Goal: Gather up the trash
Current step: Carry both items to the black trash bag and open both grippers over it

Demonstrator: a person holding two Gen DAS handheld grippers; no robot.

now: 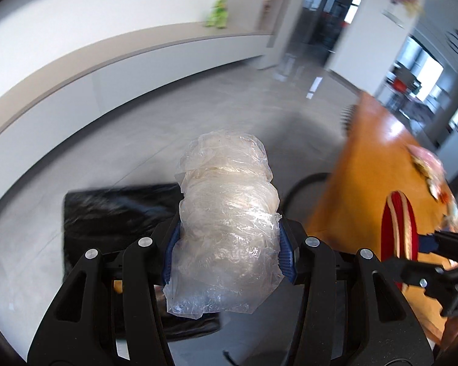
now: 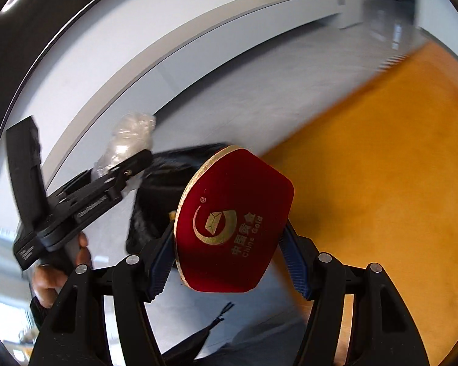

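Observation:
My left gripper [image 1: 229, 244] is shut on a crumpled clear plastic bag [image 1: 226, 225], held in the air above a black trash bag [image 1: 113, 213] on the grey floor. The plastic bag [image 2: 131, 143] and left gripper [image 2: 107, 180] also show at the left of the right wrist view. My right gripper [image 2: 226, 244] is shut on a red China Gold box [image 2: 229, 219] with a gold rim, held beside the black trash bag [image 2: 165, 183]. The red box [image 1: 398, 228] and right gripper [image 1: 436, 244] show at the right of the left wrist view.
An orange wooden table [image 2: 381, 183] lies to the right, with a colourful wrapper [image 1: 433, 174] on it in the left wrist view. A long white low wall [image 1: 107, 70] runs behind, with a green item [image 1: 218, 12] on top. Both views are motion-blurred.

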